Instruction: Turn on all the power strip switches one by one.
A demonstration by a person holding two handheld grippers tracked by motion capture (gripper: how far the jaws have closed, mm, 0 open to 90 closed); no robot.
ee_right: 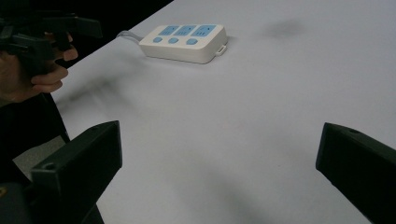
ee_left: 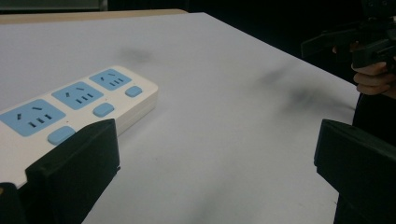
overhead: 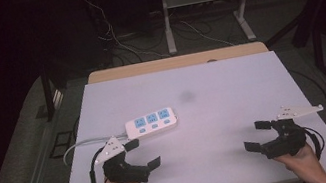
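White table [overhead: 235, 109], power strip [overhead: 151, 122]; dark room.

Count: 1 white power strip [overhead: 151, 122] on the table [overhead: 235, 109], left of centre, with 3 blue sockets and 3 blue buttons. 2 grippers near edge: left gripper [overhead: 142, 154], right gripper [overhead: 259, 136]. 2 hands holding them.

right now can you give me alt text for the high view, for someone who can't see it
A white power strip with three blue sockets lies left of centre on a white table. At the near edge a person's hands hold two black grippers, both open and empty: the left gripper just short of the strip, the right gripper over bare table.
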